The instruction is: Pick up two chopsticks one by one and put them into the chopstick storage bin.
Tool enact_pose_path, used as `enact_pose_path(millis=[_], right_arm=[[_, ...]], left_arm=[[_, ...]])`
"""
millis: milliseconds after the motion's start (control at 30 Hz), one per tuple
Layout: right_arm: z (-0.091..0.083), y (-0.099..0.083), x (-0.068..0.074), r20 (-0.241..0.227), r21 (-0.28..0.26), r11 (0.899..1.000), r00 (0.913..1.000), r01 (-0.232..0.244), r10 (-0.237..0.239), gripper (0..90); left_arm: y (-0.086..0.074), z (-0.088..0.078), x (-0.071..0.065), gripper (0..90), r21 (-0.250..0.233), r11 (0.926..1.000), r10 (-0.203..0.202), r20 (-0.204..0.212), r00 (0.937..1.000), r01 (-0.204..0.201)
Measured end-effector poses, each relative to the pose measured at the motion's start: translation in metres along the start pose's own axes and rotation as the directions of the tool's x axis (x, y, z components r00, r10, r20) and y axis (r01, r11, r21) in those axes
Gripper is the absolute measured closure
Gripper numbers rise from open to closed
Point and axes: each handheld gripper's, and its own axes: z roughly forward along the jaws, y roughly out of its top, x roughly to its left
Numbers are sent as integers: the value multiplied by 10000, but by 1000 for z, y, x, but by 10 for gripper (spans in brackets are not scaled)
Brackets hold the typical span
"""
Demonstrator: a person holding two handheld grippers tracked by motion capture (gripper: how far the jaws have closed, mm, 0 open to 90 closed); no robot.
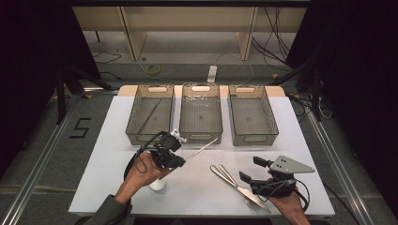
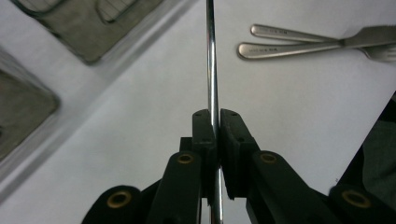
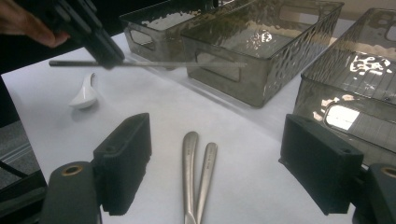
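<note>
My left gripper (image 1: 181, 161) is shut on a thin metal rod (image 1: 202, 149), lifted off the white table and pointing towards the trays. In the left gripper view the pads (image 2: 203, 135) clamp the rod (image 2: 212, 70) near its rear end. My right gripper (image 1: 251, 169) rests open at the front right. Its jaws stand wide either side of the handles of a metal knife (image 3: 189, 172) and fork (image 3: 208, 168) lying on the table (image 1: 202, 187). In the right gripper view the left gripper (image 3: 105, 51) carries the rod (image 3: 154, 64) level above the table.
Three clear grey trays stand in a row at the back: left (image 1: 133, 112), middle (image 1: 201, 138), right (image 1: 272, 117). A thin rod (image 1: 149, 116) lies in the left tray. A white spoon (image 1: 158, 183) sits under my left hand. Table edges run close at the front.
</note>
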Motion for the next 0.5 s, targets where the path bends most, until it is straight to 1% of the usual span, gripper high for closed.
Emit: enact_pose_path(millis=[100,167,233,267,300,367,433,500], right_arm=[[0,0,0,17,3,10000,10000,4,-4,254],[0,0,0,17,5,10000,10000,-8,8,254],[0,0,-1,28,3,10000,10000,-10,10,254],[0,0,-1,36,7,10000,10000,-26,26,254],[0,0,-1,35,-3,10000,10000,-24,24,254],[0,0,-1,31,7,10000,10000,-57,57,254],[0,0,-1,28,18,10000,10000,-70,70,254],[0,0,-1,25,2,10000,10000,-80,80,254]], left_arm=[[1,-10,7,848,-338,9992,-229,-120,9997,225],[1,-16,11,848,-442,9988,-232,-243,9994,222],[2,-21,15,848,-648,9974,-342,-324,9989,320],[2,-24,20,848,-797,9958,-482,-513,9975,440],[2,-26,23,848,-852,9953,-519,-594,9969,467],[2,-32,33,848,-1111,9913,-785,-710,9944,703],[2,-37,44,848,-1418,9853,-1084,-857,9904,956],[1,-40,53,848,-1538,9811,-1318,-857,9876,1176]])
